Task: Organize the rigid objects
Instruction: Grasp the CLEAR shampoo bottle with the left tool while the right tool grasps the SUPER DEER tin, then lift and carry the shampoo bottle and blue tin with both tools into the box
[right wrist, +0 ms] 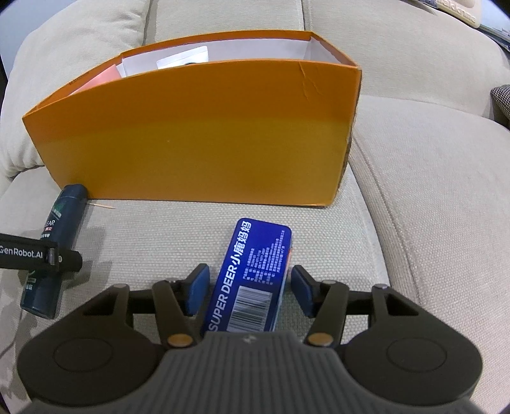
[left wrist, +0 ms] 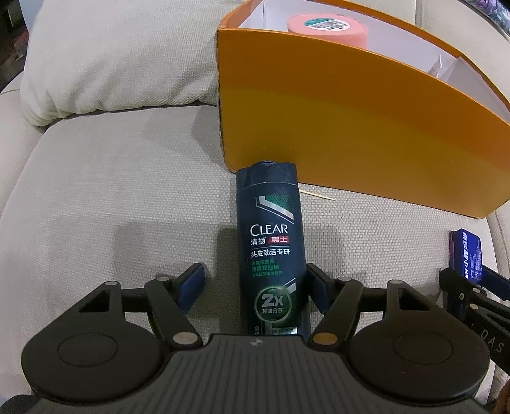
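I count: 1 dark shampoo bottle (left wrist: 271,248) | 1 blue tin (right wrist: 251,280) | 1 orange box (right wrist: 197,149) | 1 pink roll (left wrist: 326,25) inside the box | 1 toothpick (left wrist: 317,196) on the sofa | 2 tongs, my left tongs (left wrist: 255,286) and my right tongs (right wrist: 251,289)

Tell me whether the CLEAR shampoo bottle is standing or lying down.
Lying down: the CLEAR shampoo bottle rests lengthwise on the sofa cushion, cap toward the orange box.
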Action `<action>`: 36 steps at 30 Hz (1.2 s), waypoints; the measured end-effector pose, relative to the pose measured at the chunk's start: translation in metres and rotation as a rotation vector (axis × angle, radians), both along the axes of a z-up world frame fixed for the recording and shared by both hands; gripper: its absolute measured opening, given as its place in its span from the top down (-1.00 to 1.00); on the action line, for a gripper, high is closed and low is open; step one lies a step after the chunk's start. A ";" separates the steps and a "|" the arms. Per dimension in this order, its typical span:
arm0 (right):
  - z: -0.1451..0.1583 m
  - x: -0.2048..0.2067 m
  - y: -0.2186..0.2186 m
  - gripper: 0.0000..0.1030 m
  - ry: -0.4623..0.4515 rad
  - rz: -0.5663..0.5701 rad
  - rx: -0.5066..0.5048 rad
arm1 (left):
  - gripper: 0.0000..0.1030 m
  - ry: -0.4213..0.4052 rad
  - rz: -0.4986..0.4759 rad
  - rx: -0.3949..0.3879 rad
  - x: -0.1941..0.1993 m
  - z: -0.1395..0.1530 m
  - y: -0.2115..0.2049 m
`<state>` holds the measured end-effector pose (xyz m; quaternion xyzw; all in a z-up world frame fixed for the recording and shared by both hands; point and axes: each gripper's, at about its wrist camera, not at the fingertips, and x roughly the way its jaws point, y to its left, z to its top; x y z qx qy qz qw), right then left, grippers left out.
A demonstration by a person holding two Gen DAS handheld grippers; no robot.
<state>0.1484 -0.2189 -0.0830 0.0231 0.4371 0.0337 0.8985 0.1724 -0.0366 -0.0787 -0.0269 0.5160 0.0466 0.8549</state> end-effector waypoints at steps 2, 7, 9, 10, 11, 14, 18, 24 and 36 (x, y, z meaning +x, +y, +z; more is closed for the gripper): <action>0.000 0.000 0.000 -0.14 0.000 0.000 0.000 | -0.53 -0.001 -0.006 0.003 -0.001 0.000 0.000; 0.003 -0.001 -0.002 0.03 -0.015 -0.003 0.012 | 0.09 -0.018 -0.062 0.000 -0.004 0.008 -0.007; 0.004 -0.002 -0.003 0.04 -0.017 -0.002 0.024 | 0.09 -0.018 -0.069 0.001 -0.006 0.008 -0.009; 0.005 -0.002 -0.003 0.04 -0.022 -0.002 0.027 | 0.09 -0.025 -0.071 -0.001 -0.007 0.009 -0.008; 0.007 -0.003 -0.004 0.04 -0.030 0.000 0.035 | 0.10 -0.029 -0.073 -0.005 -0.008 0.009 -0.007; 0.013 -0.008 -0.004 0.05 -0.050 0.012 0.042 | 0.10 -0.031 -0.077 -0.020 -0.015 0.014 -0.004; 0.023 -0.019 -0.004 0.05 -0.058 0.016 0.067 | 0.10 -0.061 -0.113 -0.016 -0.029 0.020 -0.002; 0.034 -0.034 -0.001 0.05 -0.075 0.030 0.069 | 0.10 -0.066 -0.106 -0.060 -0.043 0.028 0.013; 0.051 -0.056 0.007 0.05 -0.101 0.059 0.068 | 0.10 -0.105 -0.101 -0.093 -0.062 0.051 0.019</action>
